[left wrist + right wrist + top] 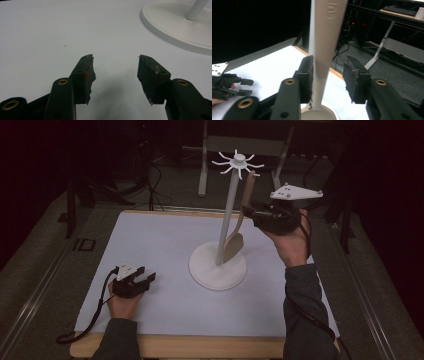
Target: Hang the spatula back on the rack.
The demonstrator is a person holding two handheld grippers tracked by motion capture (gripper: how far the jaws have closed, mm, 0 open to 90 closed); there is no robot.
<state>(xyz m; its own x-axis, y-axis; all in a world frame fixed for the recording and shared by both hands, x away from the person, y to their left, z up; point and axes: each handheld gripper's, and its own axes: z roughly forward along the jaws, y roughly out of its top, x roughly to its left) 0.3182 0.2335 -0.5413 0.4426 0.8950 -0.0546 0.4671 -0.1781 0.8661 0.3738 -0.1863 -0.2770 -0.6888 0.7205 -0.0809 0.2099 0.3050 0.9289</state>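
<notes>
Near the table's (pixel 165 300) front-left corner our left claw (pixel 144 281) rests apart, empty. Toward the far-right edge, our right claw (pixel 246 211) stands apart around the wooden spatula (pixel 235 242) hanging on the white stand (pixel 218 270). We should withdraw without nudging the handle. Embossed handle lettering is unreadable.

1. My left tool (pixel 115 75) sits low over the white tabletop (pixel 50 30); its two black jaws stand well apart, with nothing between them.
2. I see worn, ragged edges on both pads (pixel 147 75); one bears a small red mark.
3. At upper right lies a round white base (pixel 170 27); a white pole (pixel 196 10) rises from it.
</notes>
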